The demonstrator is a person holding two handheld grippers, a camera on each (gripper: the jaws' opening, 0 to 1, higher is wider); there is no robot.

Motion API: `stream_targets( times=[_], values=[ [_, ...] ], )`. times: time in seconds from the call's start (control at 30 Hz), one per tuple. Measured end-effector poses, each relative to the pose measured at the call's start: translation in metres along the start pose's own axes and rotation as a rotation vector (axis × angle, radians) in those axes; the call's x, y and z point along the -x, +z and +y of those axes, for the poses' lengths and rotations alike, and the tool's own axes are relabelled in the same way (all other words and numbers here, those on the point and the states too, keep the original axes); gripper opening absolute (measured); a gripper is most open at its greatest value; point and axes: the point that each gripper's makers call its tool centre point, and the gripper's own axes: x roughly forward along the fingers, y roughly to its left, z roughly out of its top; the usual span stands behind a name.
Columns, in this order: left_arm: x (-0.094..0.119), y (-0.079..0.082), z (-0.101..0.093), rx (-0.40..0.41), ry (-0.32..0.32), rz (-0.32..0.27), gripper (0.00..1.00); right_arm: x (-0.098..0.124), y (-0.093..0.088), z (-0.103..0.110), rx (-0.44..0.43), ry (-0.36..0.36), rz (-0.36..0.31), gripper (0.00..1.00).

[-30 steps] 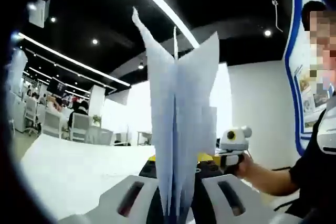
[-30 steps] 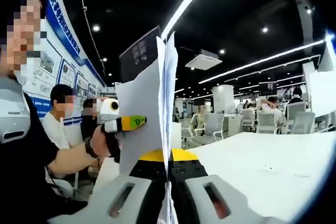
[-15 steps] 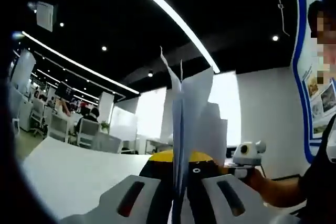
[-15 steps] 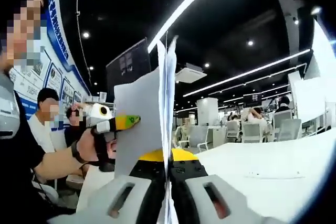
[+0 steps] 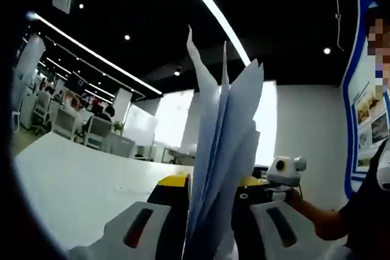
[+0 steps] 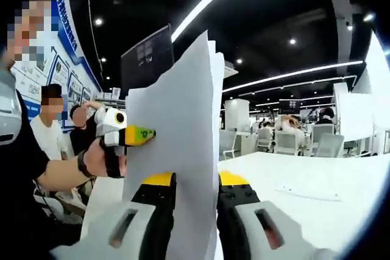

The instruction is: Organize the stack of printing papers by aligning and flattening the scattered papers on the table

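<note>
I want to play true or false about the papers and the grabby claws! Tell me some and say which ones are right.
1. The left gripper has the papers standing up between its jaws. True.
2. The papers lie flat on the white table. False: they are held upright above it.
3. The right gripper is closed on the same papers. True.
4. The sheets in the left gripper view are lined up neatly. False: their top edges fan apart.
5. The table is black. False: it is white.
</note>
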Motion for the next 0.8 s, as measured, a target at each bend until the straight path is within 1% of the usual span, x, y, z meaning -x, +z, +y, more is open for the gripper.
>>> stream_targets(
  times=[0.07, 0.17, 0.23, 0.3, 0.33, 0.37, 0.4, 0.47, 0.53, 0.57, 0.63, 0.67, 0.7, 0.73, 0.77, 0.8],
  values=[
    [0.002, 0.004, 0.001, -0.01, 0.004, -0.006, 0.28, 0.001, 0.0, 0.001, -0.002, 0.014, 0.0, 0.25],
    [0.007, 0.009, 0.005, -0.013, 0.01, -0.012, 0.28, 0.005, -0.005, 0.008, -0.05, 0.079, 0.012, 0.28],
    [0.006, 0.007, 0.005, -0.006, 0.007, -0.013, 0.28, 0.005, -0.007, 0.01, -0.073, 0.094, 0.009, 0.28],
    [0.001, -0.004, -0.002, 0.042, -0.029, 0.01, 0.29, 0.004, -0.012, 0.018, -0.103, 0.134, 0.024, 0.3],
    [-0.002, -0.006, -0.006, 0.061, -0.048, 0.015, 0.3, 0.003, -0.013, 0.021, -0.108, 0.141, 0.03, 0.32],
    [-0.005, -0.008, -0.009, 0.065, -0.061, 0.022, 0.31, 0.002, -0.013, 0.022, -0.109, 0.144, 0.03, 0.33],
    [-0.005, -0.008, -0.009, 0.063, -0.063, 0.024, 0.31, 0.002, -0.013, 0.022, -0.107, 0.146, 0.03, 0.33],
    [-0.009, -0.004, -0.013, 0.019, -0.068, 0.027, 0.29, 0.005, -0.012, 0.023, -0.093, 0.152, 0.03, 0.33],
    [-0.01, -0.001, -0.015, 0.007, -0.071, 0.027, 0.29, 0.009, -0.011, 0.021, -0.094, 0.162, 0.032, 0.35],
    [-0.01, 0.0, -0.016, 0.004, -0.078, 0.027, 0.29, 0.011, -0.011, 0.02, -0.098, 0.166, 0.031, 0.39],
    [-0.012, -0.002, -0.018, 0.006, -0.094, 0.034, 0.27, 0.014, -0.012, 0.015, -0.164, 0.166, 0.021, 0.51],
    [-0.014, -0.004, -0.018, 0.0, -0.101, 0.043, 0.24, 0.013, -0.013, 0.01, -0.203, 0.153, 0.018, 0.6],
    [-0.014, -0.008, -0.017, -0.001, -0.097, 0.06, 0.21, 0.012, -0.013, 0.004, -0.231, 0.129, 0.012, 0.64],
    [-0.016, -0.011, -0.015, 0.002, -0.091, 0.067, 0.19, 0.01, -0.013, -0.002, -0.251, 0.095, 0.012, 0.67],
    [-0.016, -0.012, -0.015, 0.003, -0.092, 0.065, 0.19, 0.008, -0.008, -0.005, -0.239, 0.08, 0.0, 0.67],
    [-0.017, -0.012, -0.017, 0.011, -0.098, 0.063, 0.18, 0.007, -0.002, -0.004, -0.218, 0.075, -0.027, 0.67]
  ],
)
